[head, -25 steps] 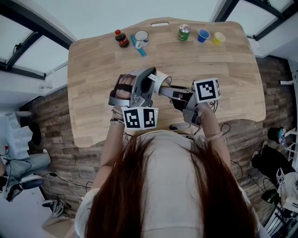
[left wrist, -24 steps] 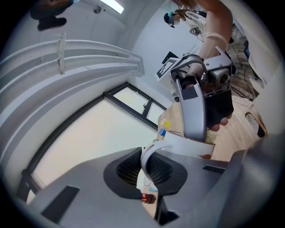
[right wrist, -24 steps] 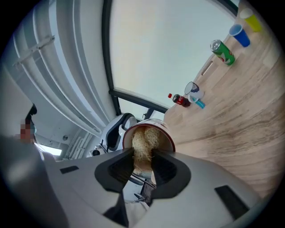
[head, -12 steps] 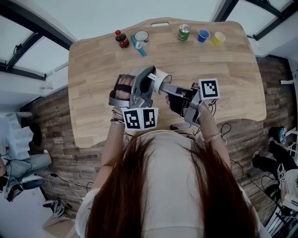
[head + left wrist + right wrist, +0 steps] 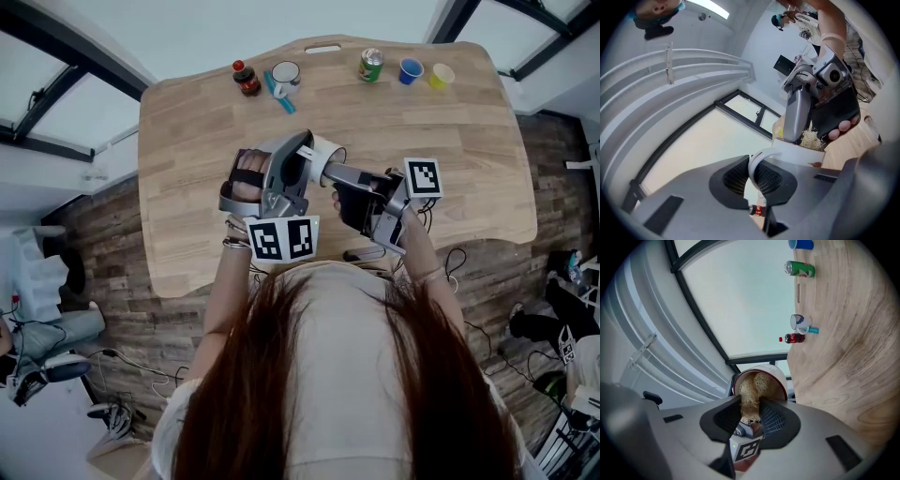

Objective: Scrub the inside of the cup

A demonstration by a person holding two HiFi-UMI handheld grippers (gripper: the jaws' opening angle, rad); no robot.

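Slightly shifted, right gripper [image 5: 751, 412] pinches scrubber [image 5: 752, 385] inside the cup [image 5: 769, 368] — left gripper [image 5: 757, 180] still clamps its handle [image 5: 753, 161].

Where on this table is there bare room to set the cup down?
The table is bare right of the right gripper with its scrubber, left of the left gripper holding the cup, and in the band between them and the far row. Crowded: soda bottle, mug, can, blue cup, yellow cup there.

Over the desk [image 5: 187, 141] the cup [image 5: 324, 152] hangs by its handle in the left gripper's [image 5: 757, 176] jaws; the scrubber [image 5: 751, 390], in the right gripper's [image 5: 751, 416] jaws, is inside it (its mouth facing right). Along the far edge, left to right: bottle [image 5: 246, 78], mug [image 5: 285, 74], can [image 5: 370, 65], two small cups [image 5: 410, 71]
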